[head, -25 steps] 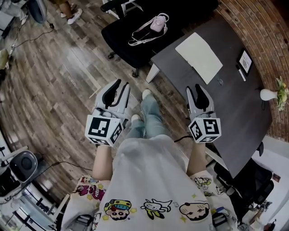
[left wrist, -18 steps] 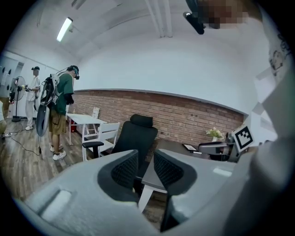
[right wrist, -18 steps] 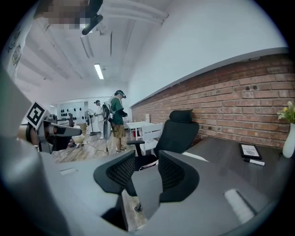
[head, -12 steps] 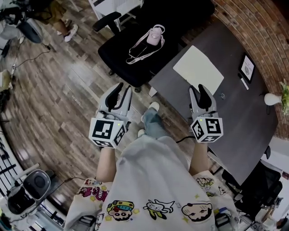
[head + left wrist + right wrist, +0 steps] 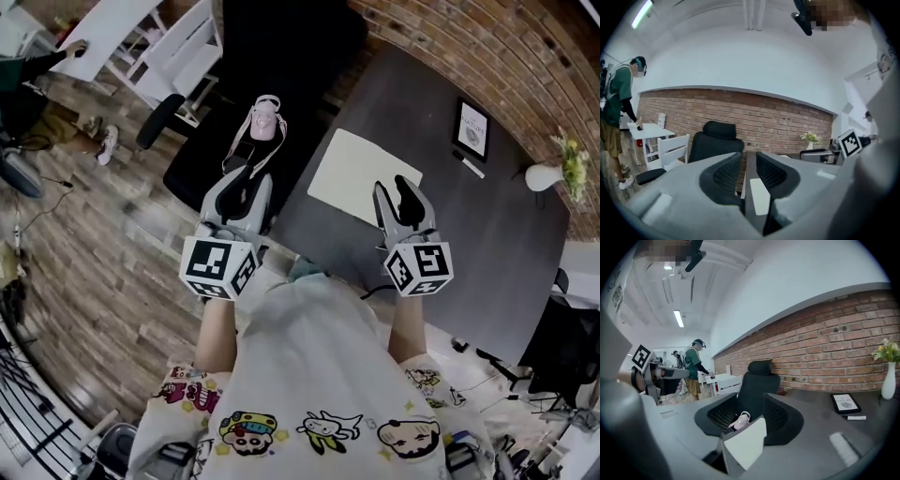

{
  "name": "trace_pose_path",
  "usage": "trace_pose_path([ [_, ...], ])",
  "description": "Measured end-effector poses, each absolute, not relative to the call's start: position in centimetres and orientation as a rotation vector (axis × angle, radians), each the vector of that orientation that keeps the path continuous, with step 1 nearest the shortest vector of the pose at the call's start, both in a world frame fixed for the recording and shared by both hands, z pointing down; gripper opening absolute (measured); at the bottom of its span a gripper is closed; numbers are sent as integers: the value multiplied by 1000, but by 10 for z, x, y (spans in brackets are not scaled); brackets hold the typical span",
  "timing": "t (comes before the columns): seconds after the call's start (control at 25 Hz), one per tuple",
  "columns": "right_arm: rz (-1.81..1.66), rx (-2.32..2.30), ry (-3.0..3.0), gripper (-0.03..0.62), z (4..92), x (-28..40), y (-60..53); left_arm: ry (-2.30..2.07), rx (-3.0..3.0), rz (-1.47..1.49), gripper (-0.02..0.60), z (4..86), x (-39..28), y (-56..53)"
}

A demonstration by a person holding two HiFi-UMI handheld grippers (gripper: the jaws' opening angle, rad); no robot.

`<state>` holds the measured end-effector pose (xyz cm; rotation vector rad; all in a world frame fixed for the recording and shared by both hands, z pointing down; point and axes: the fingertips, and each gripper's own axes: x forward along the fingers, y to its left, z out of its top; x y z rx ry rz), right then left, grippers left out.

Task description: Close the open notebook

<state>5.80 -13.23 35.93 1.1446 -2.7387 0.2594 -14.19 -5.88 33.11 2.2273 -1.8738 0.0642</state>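
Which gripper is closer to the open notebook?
Right. The right gripper hovers at the notebook's near right edge; the left gripper is off to its left, by the chair.

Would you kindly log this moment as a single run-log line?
stage: before contact | left claw: open, empty | right claw: open, empty | notebook: open on desk, untouched

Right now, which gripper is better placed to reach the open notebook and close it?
Right, probably. The right gripper hangs over the table, its open jaws by the notebook's near edge. The left gripper is off the table's side, over the chair.
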Motion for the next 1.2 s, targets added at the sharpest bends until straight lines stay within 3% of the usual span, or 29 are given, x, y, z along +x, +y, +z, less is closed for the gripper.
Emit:
trace_pose_path([
  [0.72,407,1710,-2510,190,358,164,-151,-1251,2559,191,100,352,-22,-175],
  [1.2,534,1773,-2433,192,382,147,-146,-1150,2485,250,118,395,-35,-187],
])
